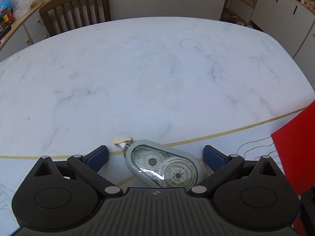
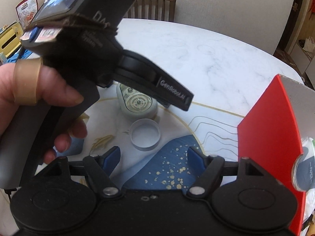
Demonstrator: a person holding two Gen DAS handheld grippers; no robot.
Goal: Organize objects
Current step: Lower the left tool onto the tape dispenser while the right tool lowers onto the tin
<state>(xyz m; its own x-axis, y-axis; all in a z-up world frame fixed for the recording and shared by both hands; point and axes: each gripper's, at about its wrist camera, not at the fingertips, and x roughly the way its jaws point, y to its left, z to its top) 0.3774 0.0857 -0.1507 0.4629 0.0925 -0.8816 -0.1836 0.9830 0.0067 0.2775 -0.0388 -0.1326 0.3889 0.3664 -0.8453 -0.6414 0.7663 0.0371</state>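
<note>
Your black left gripper (image 2: 110,82) hides the far end of the grey teardrop-shaped correction-tape dispenser (image 2: 137,103) in the right wrist view, and its printed lettering is blurred. To the dispenser's right, the red flat-sided box (image 1: 295,147) is cut off by the picture's edge. In the left wrist view, your gripper's body covers the dispenser's near end.

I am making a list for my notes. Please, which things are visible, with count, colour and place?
correction tape dispenser: 1, grey-green, between left fingers, on table
ring: 1, white, near the dispenser
red box: 1, red, right side
mat: 1, blue with gold, table's near part
table: 1, white marble
chair: 1, brown, behind table
left hand-held gripper: 1, black, open
right hand-held gripper: 1, black, open
hand: 1, holding left gripper
</note>
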